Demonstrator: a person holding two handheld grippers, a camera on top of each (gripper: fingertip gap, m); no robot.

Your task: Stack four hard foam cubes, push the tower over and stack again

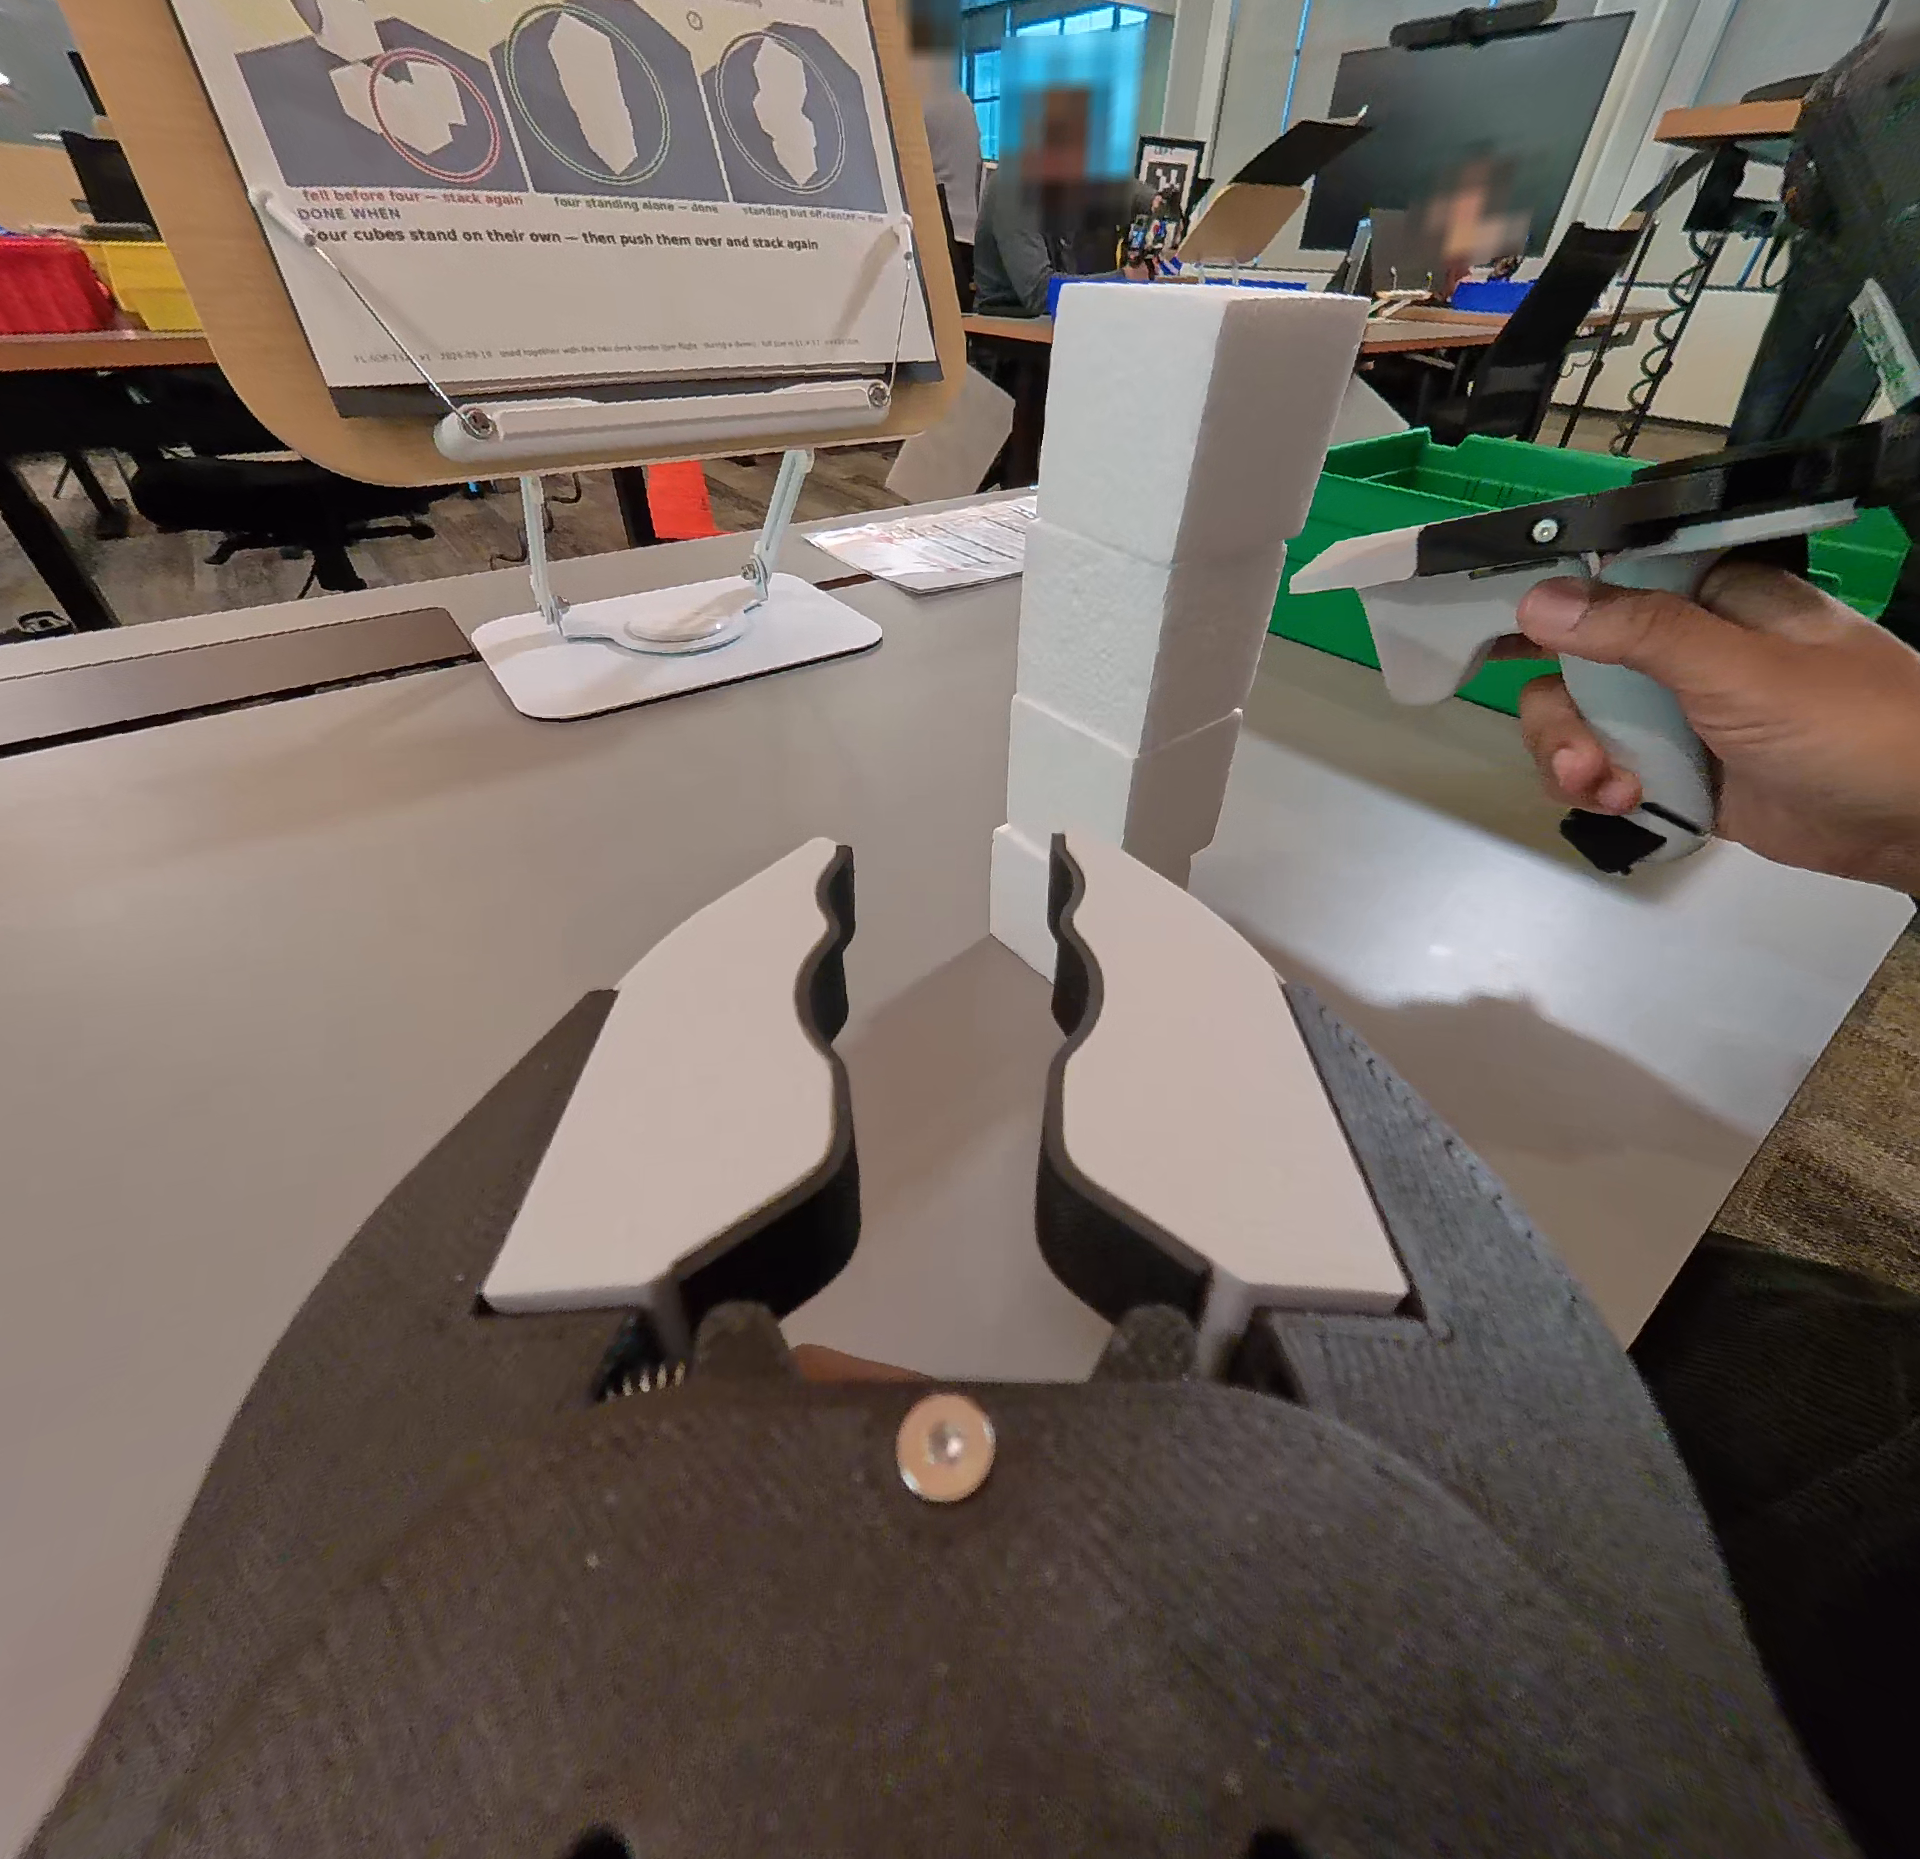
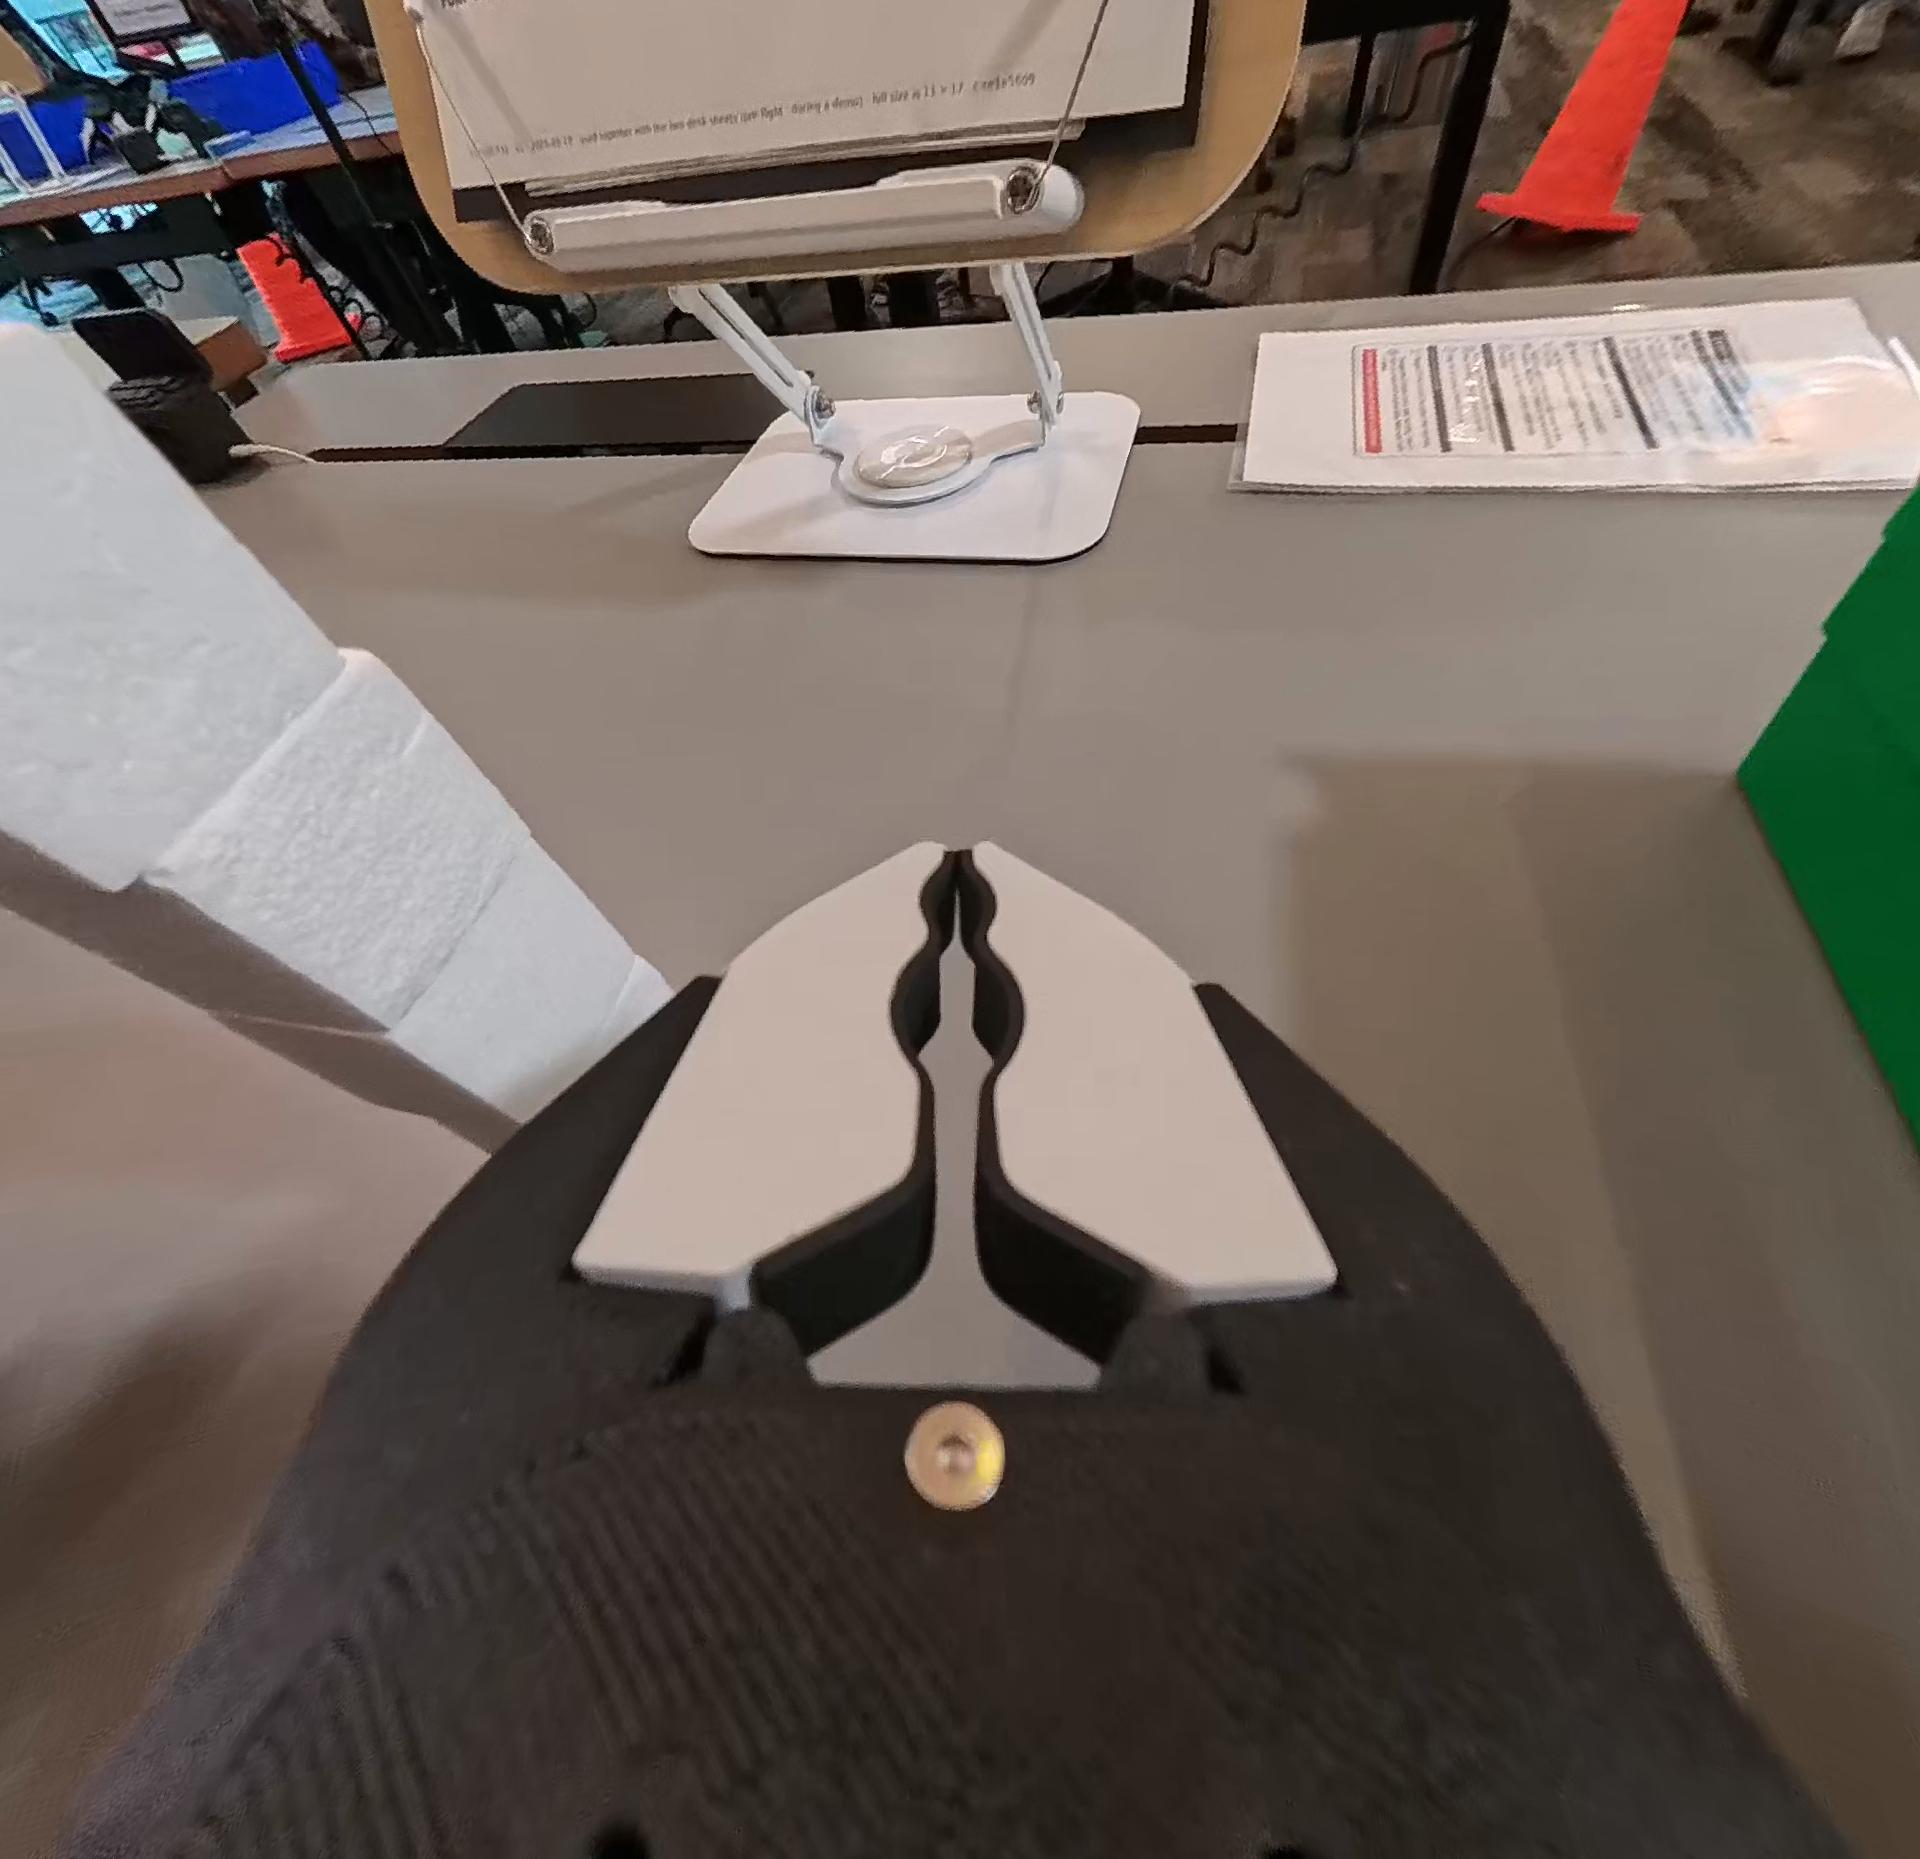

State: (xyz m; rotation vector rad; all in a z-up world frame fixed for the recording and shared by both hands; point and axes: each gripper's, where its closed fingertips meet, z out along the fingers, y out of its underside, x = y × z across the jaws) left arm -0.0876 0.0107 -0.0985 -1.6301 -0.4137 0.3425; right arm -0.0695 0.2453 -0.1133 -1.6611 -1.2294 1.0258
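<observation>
A tower of white foam cubes [image 1: 1143,604] stands upright on the grey table [image 1: 416,926], several cubes high, its bottom cube partly hidden behind my left fingers. My left gripper [image 1: 951,859] is open and empty, low over the table just in front of the tower's base. My right gripper [image 2: 964,859] is shut and empty; in the left wrist view it [image 1: 1314,575] is held in a hand at the right, its tip just beside the tower at about the second cube from the top. In the right wrist view the tower [image 2: 260,770] runs along the left edge.
A document stand with an instruction sheet [image 1: 582,251] sits at the back of the table on a white base [image 2: 914,490]. A laminated sheet [image 2: 1558,407] lies at back right. A green bin [image 1: 1538,500] stands to the right of the tower. People sit at desks behind. The gap from one gripper's tips to the other's is roughly 25 cm.
</observation>
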